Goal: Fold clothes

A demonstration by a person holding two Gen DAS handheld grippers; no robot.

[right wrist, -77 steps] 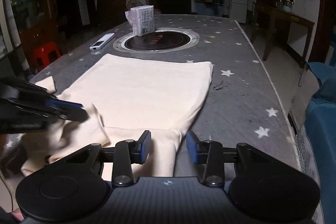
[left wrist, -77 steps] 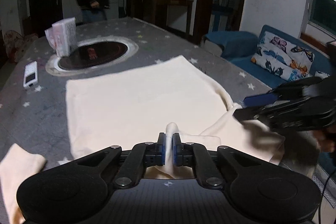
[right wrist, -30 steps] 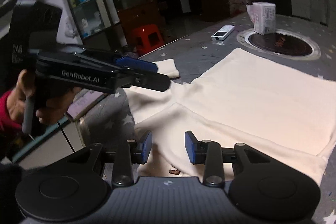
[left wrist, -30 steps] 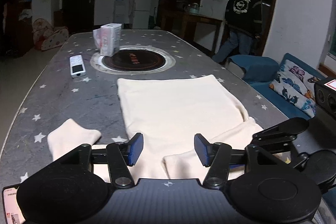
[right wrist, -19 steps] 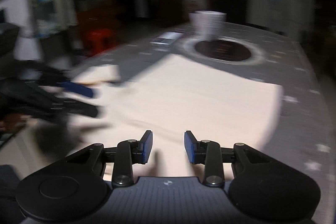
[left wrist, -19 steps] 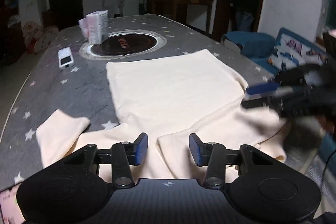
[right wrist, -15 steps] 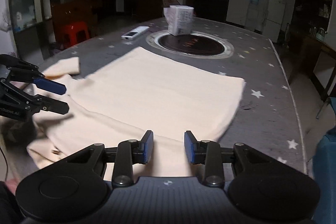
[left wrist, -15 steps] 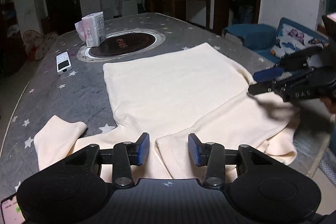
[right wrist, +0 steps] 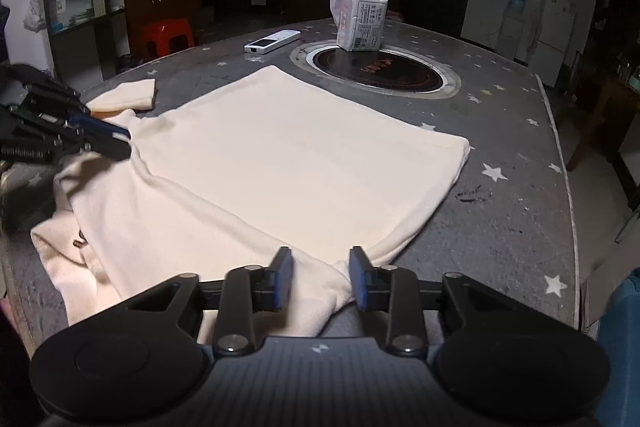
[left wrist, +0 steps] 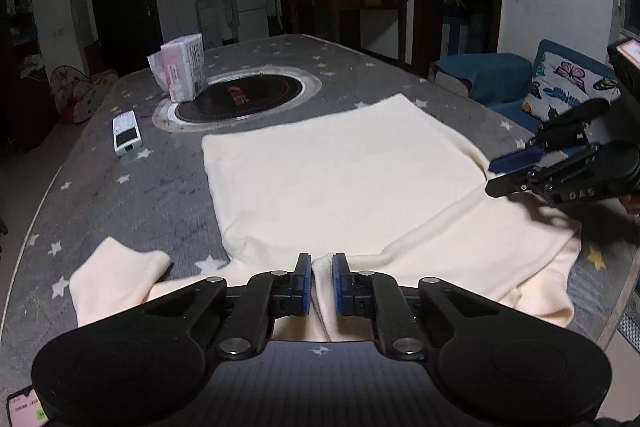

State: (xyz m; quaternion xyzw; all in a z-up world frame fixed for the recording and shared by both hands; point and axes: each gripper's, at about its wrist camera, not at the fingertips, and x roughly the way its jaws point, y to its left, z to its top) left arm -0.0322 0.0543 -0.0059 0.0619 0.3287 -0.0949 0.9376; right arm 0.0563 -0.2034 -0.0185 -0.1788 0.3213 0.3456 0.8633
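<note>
The left gripper sits low and level, its blue-padded fingers drawn in to a narrow gap with a fold of the cream garment pinched between them. The right gripper is held at a similar low height with its fingers spread wide — cloth lies under the gap, but neither pad presses on it. In the left wrist view the right gripper reaches in from the right edge, tips pointing left over the garment's near part.
</note>
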